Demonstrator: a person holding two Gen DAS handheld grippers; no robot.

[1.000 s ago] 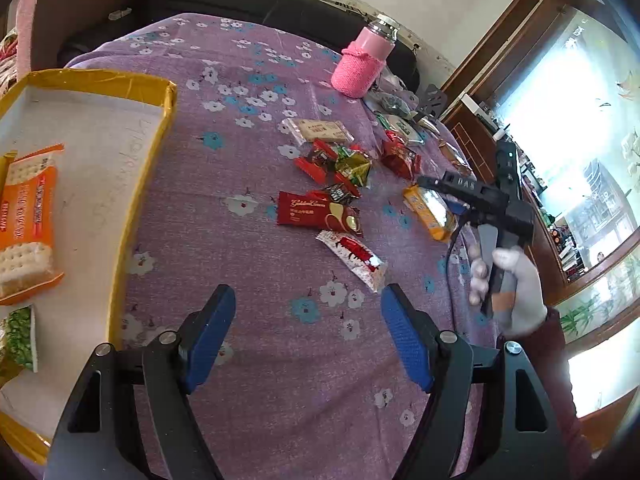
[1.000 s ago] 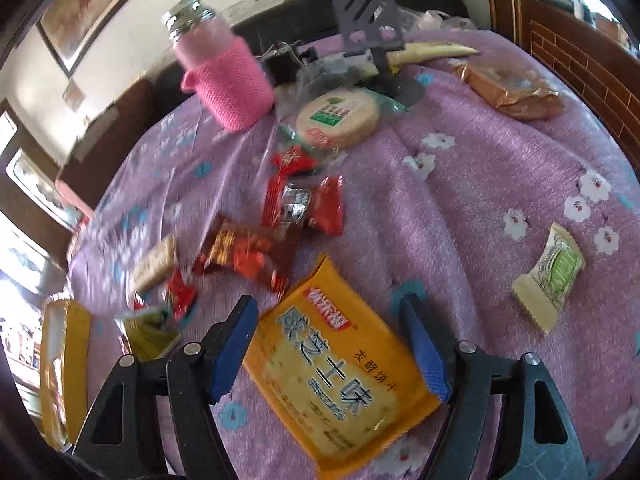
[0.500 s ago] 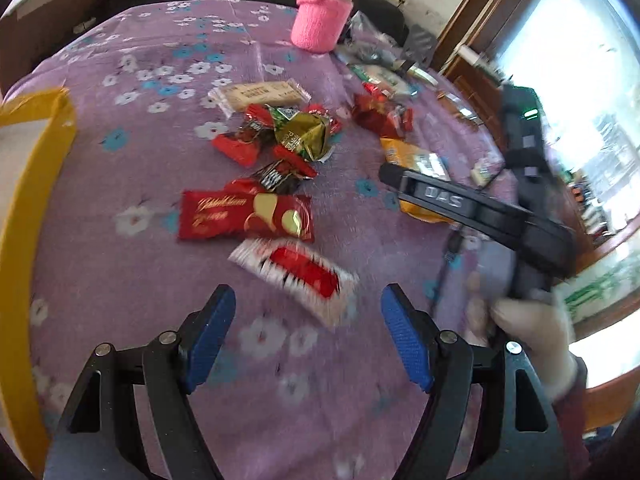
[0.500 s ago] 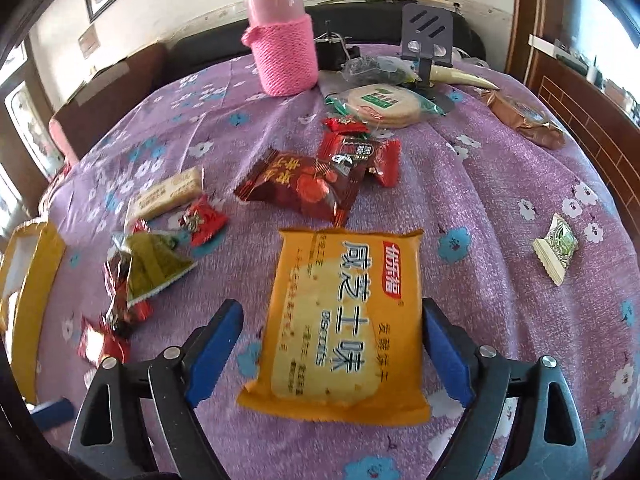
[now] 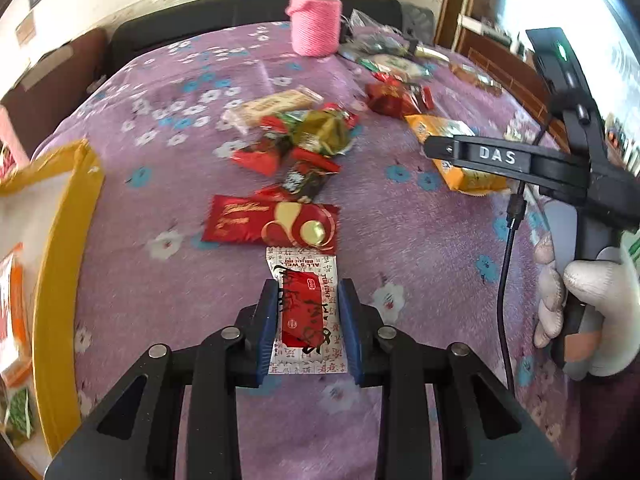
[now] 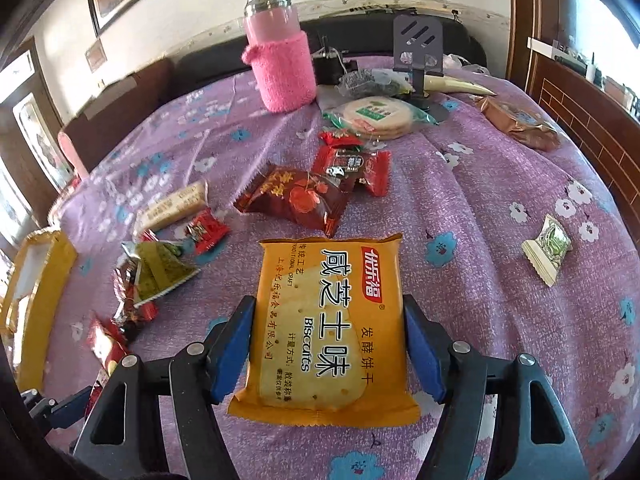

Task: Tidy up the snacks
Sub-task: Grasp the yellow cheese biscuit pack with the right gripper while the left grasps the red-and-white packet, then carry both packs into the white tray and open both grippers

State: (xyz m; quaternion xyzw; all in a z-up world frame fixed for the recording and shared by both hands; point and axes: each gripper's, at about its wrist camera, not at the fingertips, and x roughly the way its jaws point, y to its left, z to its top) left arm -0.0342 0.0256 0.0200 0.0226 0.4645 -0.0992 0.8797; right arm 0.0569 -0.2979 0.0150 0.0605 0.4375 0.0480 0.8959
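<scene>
From where I stand, the yellow tray (image 5: 68, 240) runs off the left edge, its contents half lost. The right claw (image 5: 436, 148) covers part of the orange biscuit pack (image 5: 460, 172). The pink bottle (image 5: 316, 20) loses its cap at the top. The candy heap (image 5: 304, 136) smears into blur.

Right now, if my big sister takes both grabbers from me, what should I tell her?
Left gripper: jaws shut on the red-and-white packet, which lies on the purple cloth.
Right gripper: jaws against both sides of the orange biscuit pack, also on the cloth.
Yellow tray at the left holds an orange pack already.
Left to do: carry both over, then gather the loose red candies and other snacks.
</scene>
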